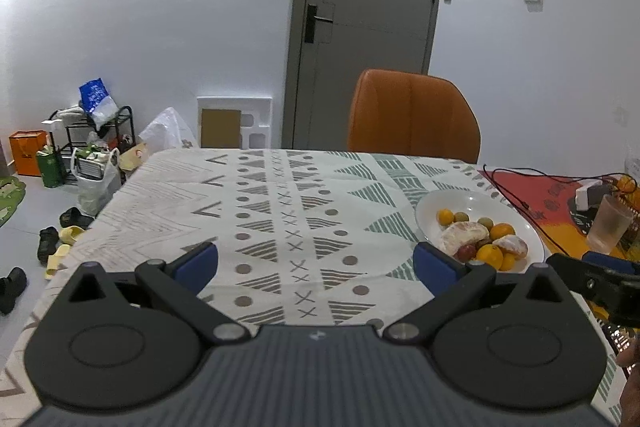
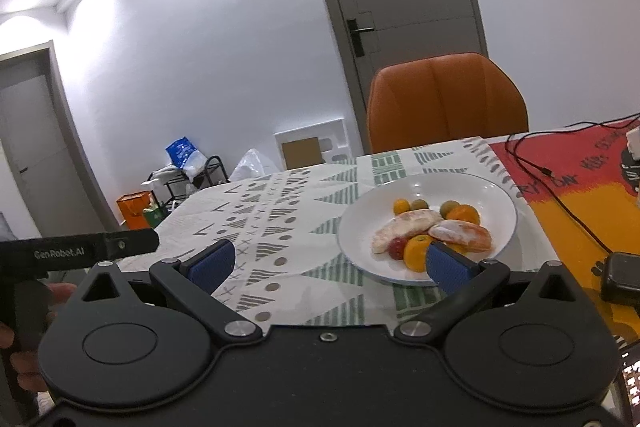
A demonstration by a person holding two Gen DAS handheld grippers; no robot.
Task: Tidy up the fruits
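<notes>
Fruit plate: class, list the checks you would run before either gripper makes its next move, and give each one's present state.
1. Left gripper open and empty: ok.
2. Right gripper open and empty: ok.
3. Plate flat on the table: ok.
4. All fruit on the plate, peeled pieces included: ok.
5. Second container for sorting in view: not ok.
6. Cable clear of the plate: ok.

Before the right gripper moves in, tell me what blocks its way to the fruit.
Nothing visible does. The right gripper hangs open just short of the plate, with only bare tablecloth between. The fruit lies uncovered; the plate's low rim is all it must clear.
</notes>
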